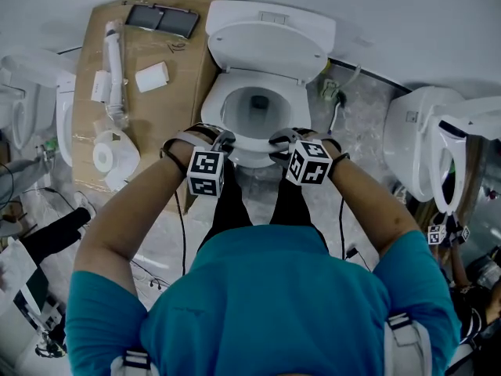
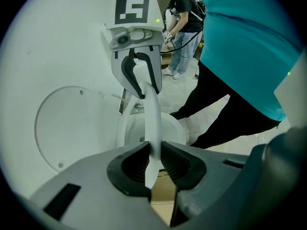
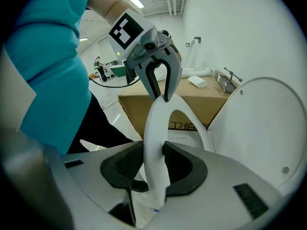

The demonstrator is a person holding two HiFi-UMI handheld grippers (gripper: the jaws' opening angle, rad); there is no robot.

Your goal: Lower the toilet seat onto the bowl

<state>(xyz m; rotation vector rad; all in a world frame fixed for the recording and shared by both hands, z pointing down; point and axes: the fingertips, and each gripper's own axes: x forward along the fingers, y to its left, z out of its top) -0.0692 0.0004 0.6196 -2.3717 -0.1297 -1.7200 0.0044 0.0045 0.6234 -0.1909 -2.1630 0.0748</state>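
Toilet seat [image 3: 154, 143] lies low over the bowl [image 1: 244, 114], its front arc toward the person. No view shows whether it rests on the rim. The left gripper [image 2: 154, 155] pinches the front arc left of centre, with the thin white edge pressed between its dark pads. The right gripper [image 3: 154, 164] pinches the same arc right of centre, and the seat fills the gap between its pads. Both grippers point steeply down, just beside each other at the front edge of the bowl.

The lid [image 1: 266, 45] stands open behind the bowl, against the wall [image 1: 407, 22]. A cardboard box [image 1: 184, 61] sits just beside the bowl's left side. To the right there is open floor [image 1: 360, 131], with a cable [image 1: 338, 112] near the bowl and a second toilet [image 1: 415, 143] well apart. The person's legs [image 1: 231, 202] stand directly in front of the bowl.
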